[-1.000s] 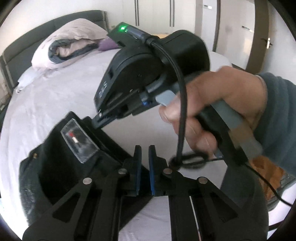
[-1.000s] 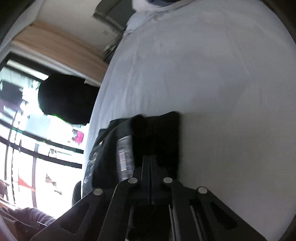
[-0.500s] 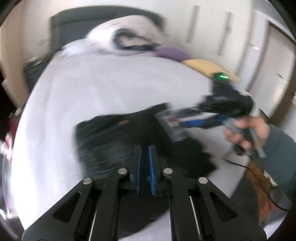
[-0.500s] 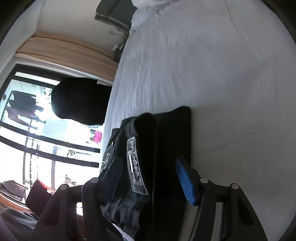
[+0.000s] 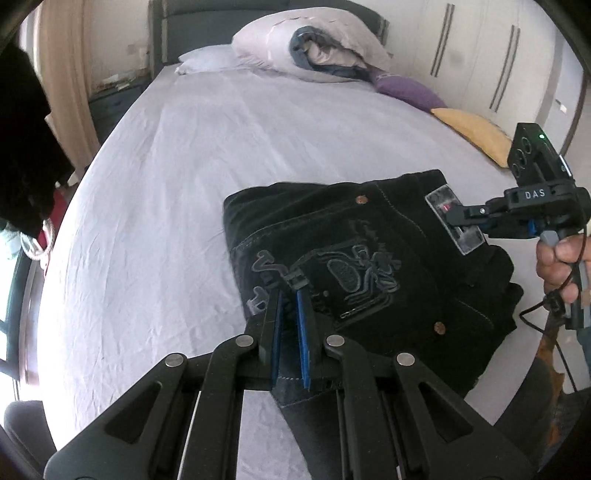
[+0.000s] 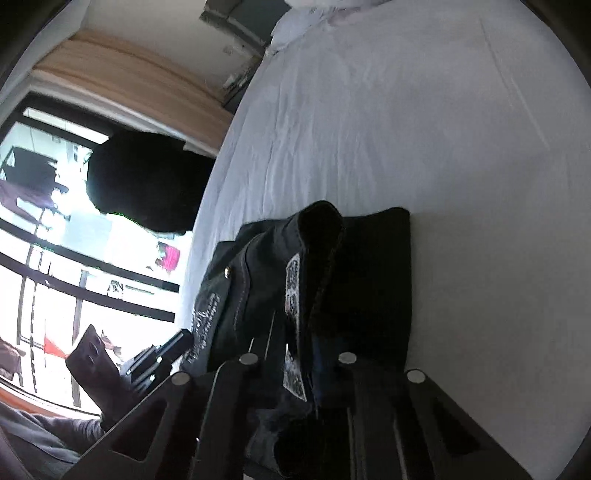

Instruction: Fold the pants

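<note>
The folded black pants [image 5: 354, 266] on the bed [image 5: 177, 206] get pinched at the waistband by the just-closing right claw [image 5: 452, 218], left claw [image 5: 290, 325] clamped shut, nothing held.

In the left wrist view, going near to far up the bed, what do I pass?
Left gripper → black pants → bare sheet → rolled duvet → headboard.

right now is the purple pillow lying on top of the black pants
No, the purple pillow lies far up the bed beside the rolled duvet, well apart from the black pants.
</note>
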Action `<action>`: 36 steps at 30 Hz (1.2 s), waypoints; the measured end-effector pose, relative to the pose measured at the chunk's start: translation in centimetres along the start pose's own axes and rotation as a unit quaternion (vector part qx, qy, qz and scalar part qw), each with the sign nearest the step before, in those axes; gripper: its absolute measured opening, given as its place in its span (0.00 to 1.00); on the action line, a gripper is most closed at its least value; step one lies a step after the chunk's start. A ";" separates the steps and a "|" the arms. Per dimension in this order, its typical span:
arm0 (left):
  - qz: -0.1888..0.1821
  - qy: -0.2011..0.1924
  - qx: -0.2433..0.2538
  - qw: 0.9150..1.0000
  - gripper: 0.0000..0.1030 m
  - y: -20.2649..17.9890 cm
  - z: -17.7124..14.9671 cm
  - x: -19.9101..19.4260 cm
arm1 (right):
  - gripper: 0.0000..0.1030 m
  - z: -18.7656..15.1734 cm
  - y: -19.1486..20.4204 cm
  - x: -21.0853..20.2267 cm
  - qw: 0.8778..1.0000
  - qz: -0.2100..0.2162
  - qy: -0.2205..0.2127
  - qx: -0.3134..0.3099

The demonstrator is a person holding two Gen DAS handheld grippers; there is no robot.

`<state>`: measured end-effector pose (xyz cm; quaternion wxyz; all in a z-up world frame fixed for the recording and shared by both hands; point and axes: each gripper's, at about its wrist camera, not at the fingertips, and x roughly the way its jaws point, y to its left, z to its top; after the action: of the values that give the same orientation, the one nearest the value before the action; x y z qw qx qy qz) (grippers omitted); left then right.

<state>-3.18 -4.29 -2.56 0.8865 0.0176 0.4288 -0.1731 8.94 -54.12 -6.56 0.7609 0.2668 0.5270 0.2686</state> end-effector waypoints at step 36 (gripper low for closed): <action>-0.100 0.028 0.011 0.994 0.08 -0.9 2.4 6.3 | 0.02 -8.4 -1.6 0.5 0.996 0.038 -0.039 0.067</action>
<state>1.95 -7.38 -5.80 0.8518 -0.0113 0.4516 -0.2651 1.34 -53.88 -10.60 0.7502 0.3473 0.5033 0.2514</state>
